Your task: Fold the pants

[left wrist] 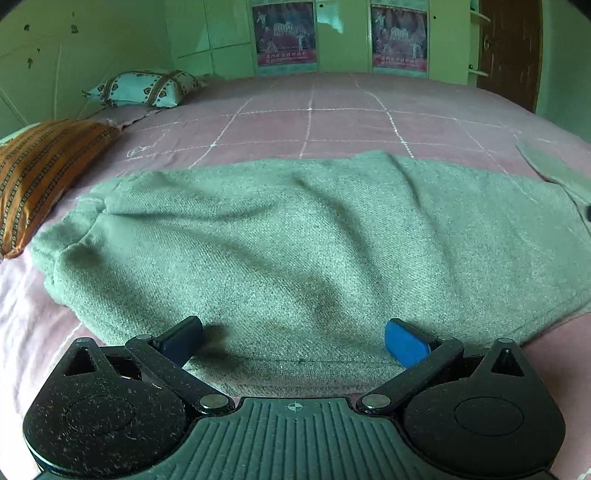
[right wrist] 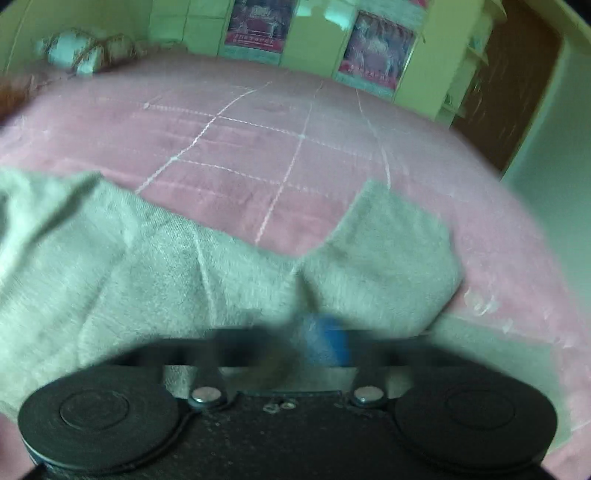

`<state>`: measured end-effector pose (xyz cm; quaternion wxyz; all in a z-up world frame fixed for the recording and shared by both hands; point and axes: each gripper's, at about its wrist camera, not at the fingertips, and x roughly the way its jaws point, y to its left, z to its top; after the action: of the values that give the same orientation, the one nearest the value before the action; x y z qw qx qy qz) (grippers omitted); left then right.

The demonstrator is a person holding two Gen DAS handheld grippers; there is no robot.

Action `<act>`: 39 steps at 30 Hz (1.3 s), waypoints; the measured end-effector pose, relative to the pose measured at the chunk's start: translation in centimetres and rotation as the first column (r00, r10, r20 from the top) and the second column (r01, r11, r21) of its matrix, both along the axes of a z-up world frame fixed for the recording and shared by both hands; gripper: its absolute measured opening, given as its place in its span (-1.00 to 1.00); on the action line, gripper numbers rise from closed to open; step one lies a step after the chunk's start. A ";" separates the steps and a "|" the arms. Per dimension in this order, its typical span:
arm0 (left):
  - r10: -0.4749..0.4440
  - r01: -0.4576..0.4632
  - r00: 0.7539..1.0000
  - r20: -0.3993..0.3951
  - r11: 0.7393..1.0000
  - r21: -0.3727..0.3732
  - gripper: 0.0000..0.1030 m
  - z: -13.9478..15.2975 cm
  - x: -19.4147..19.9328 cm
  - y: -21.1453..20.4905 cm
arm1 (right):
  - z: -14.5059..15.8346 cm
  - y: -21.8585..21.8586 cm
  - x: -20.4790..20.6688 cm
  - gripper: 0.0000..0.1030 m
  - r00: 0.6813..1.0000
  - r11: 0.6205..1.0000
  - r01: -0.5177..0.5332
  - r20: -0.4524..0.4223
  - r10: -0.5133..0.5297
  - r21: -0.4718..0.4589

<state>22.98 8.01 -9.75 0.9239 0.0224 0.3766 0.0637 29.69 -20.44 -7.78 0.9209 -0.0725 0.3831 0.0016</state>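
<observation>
While left gripper (left wrist: 293, 341) gapes, right gripper (right wrist: 314, 339) pinches pants (left wrist: 295, 240); poster (left wrist: 284, 35) writing unreadable.

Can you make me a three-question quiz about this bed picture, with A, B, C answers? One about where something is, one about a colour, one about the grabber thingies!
1. Where does the orange striped pillow lie?
A. Left of the pants
B. On top of the pants
C. On the floor

2. What colour is the bedspread?
A. Blue
B. Pink
C. Black

3. How is the left gripper?
A. Shut on a pillow
B. Open
C. Holding a poster

Answers:
1 A: it lies left of the grey-green pants.
2 B: pink cloth with white lines.
3 B: its blue fingertips stand wide apart over the pants' edge.
</observation>
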 end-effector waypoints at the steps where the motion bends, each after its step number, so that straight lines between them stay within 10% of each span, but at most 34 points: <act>1: -0.002 0.002 1.000 0.001 1.000 0.001 1.00 0.0 0.0 0.0 | 0.2 -1.0 -1.0 -1.00 1.000 1.000 0.017 0.023 -0.017 0.013; 10: -0.003 0.003 1.000 0.017 1.000 0.015 1.00 -0.3 -0.3 -0.2 | -1.8 -7.5 -9.5 -0.97 0.995 0.955 0.093 0.019 -0.102 0.280; 13: -0.003 0.003 1.000 0.018 1.000 0.017 1.00 -0.3 -0.3 -0.3 | 1.0 -7.0 -9.8 -0.53 0.985 0.961 0.063 0.138 -0.104 0.271; 20: -0.010 0.010 1.000 0.016 1.000 0.013 1.00 -0.3 -0.3 -0.2 | 1.5 -2.7 -1.5 -0.43 0.993 0.997 -0.041 0.111 0.048 -0.064; 22: -0.013 0.013 1.000 0.015 1.000 0.011 1.00 -0.2 -0.3 -0.1 | 0.6 -2.4 0.0 -0.66 0.996 0.984 -0.047 0.063 0.058 -0.169; 23: -0.015 0.015 1.000 0.014 1.000 0.010 1.00 -0.2 -0.2 -0.1 | 0.6 -3.1 0.2 -1.00 0.998 0.987 -0.039 0.050 0.047 -0.157; 28: -0.016 0.016 0.999 0.028 1.000 0.014 1.00 -0.4 -0.4 -0.2 | 1.8 -9.8 -3.7 -1.00 0.981 0.985 0.161 0.102 -0.167 0.064; 33: -0.014 0.013 0.999 0.033 1.000 0.018 1.00 -0.6 -0.5 -0.3 | -2.2 -15.8 -8.1 -1.00 0.963 0.911 0.263 -0.035 -0.266 0.319; 39: -0.010 0.010 1.000 0.027 1.000 0.020 1.00 -0.4 -0.4 -0.3 | 0.5 -12.9 -8.5 -0.33 0.986 0.990 0.078 0.140 -0.094 0.118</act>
<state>22.58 7.68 -10.19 0.9290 0.0325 0.3633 0.0630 21.22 -33.33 -7.25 0.9481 -0.0040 0.3172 -0.0219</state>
